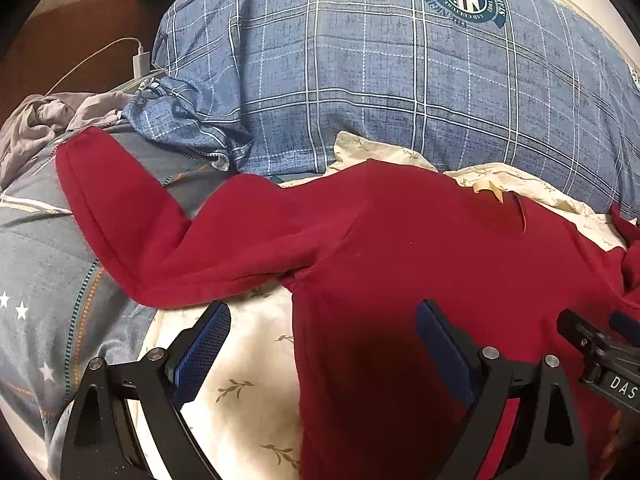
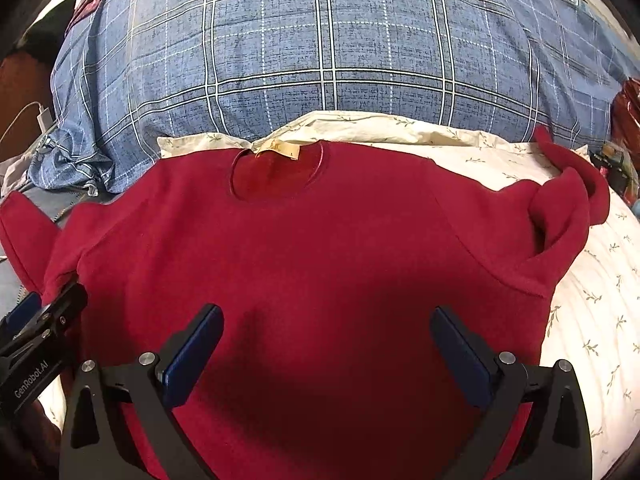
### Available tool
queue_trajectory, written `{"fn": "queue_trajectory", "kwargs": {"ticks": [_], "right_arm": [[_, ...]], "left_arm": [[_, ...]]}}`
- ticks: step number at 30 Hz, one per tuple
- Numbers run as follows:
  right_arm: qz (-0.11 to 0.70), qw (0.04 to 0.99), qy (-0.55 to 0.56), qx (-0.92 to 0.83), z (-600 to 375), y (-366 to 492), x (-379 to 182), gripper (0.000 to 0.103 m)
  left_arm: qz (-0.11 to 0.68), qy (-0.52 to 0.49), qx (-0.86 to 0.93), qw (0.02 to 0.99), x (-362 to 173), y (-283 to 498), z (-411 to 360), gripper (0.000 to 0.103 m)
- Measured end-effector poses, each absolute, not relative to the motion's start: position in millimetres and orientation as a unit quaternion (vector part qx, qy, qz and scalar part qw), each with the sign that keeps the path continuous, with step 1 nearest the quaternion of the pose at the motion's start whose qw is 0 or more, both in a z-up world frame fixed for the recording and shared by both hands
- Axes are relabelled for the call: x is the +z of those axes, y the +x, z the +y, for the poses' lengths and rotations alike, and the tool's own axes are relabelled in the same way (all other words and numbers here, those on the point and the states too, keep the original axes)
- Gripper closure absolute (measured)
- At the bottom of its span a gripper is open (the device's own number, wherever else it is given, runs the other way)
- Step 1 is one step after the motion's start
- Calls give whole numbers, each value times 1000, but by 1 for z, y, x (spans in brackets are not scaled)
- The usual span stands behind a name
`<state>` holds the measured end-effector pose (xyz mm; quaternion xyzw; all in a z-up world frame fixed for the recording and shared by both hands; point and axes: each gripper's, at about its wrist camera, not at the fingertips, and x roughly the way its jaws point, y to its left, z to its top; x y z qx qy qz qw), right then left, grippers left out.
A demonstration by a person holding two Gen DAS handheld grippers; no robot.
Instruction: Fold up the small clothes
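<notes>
A small red long-sleeved top (image 2: 320, 248) lies flat on a cream leaf-print sheet (image 2: 592, 320), neckline and tan label (image 2: 278, 147) at the far side. Its left sleeve (image 1: 132, 224) stretches out to the left; its right sleeve (image 2: 568, 200) is bunched and curled up. My left gripper (image 1: 324, 324) is open and empty over the top's left side edge. My right gripper (image 2: 326, 328) is open and empty above the middle of the top's body. Each gripper shows at the edge of the other's view: the right one (image 1: 596, 340), the left one (image 2: 44, 320).
A big blue plaid quilt (image 2: 340, 52) is piled behind the top. A grey starred bedcover (image 1: 44, 264) and a crumpled grey cloth (image 1: 44, 116) lie at the left. A white charger and cable (image 1: 140, 58) sit by the brown wall. Small items (image 2: 612, 168) lie at the far right.
</notes>
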<state>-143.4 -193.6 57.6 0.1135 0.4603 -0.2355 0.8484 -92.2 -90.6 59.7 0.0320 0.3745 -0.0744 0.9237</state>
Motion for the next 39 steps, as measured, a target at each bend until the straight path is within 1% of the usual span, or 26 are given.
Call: {"fn": "queue_trajectory", "kwargs": {"ticks": [39], "right_arm": [[475,843,117,-226,-185,-137,47,0]], "left_arm": [[371,38,-57,926,56,-90,-89,9]]}}
